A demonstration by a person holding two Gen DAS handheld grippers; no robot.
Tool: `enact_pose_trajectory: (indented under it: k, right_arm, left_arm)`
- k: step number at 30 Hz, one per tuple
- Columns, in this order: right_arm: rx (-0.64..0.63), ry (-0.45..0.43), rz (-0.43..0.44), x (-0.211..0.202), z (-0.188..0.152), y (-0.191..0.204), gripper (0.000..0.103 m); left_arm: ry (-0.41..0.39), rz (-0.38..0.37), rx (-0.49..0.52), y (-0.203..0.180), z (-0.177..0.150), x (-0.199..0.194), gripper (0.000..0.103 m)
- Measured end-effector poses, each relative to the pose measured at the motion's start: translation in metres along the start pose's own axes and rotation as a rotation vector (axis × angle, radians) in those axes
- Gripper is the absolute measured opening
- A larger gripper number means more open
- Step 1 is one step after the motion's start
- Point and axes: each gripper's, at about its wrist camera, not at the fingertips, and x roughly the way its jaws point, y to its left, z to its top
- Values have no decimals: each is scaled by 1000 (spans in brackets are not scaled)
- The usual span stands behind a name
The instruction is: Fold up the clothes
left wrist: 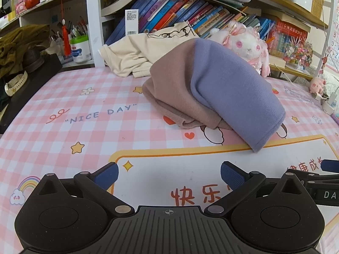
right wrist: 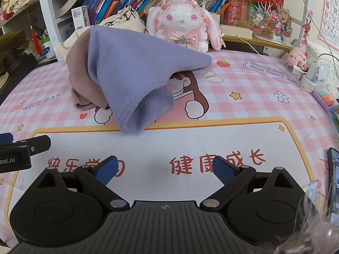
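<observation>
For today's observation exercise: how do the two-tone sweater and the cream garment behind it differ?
The two-tone sweater is mauve and lavender; the cream garment is one pale colour with a black line drawing. The sweater lies mid-mat, nearer the open grippers; the cream one lies behind it, by the books. The sweater looks thick and mounded, the cream one thinner. Both lie loosely bunched on the checked mat, untouched.

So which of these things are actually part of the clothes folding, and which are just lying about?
Part of the job:
purple and mauve garment
cream garment
left tongs, open
right tongs, open

Just lying about:
plush rabbit
books
small pink plush
phone
</observation>
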Motion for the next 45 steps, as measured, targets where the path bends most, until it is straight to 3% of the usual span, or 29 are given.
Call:
enact_pose_trajectory:
  k: [30,45]
  right_arm:
    - [-4,16,25,10,4,1,96]
    - [-15,21,32,14,8,0,96]
  left_arm:
    - [21,-15,9,1,6,6,103]
    - [-12,-17,-19,5,11,2,103]
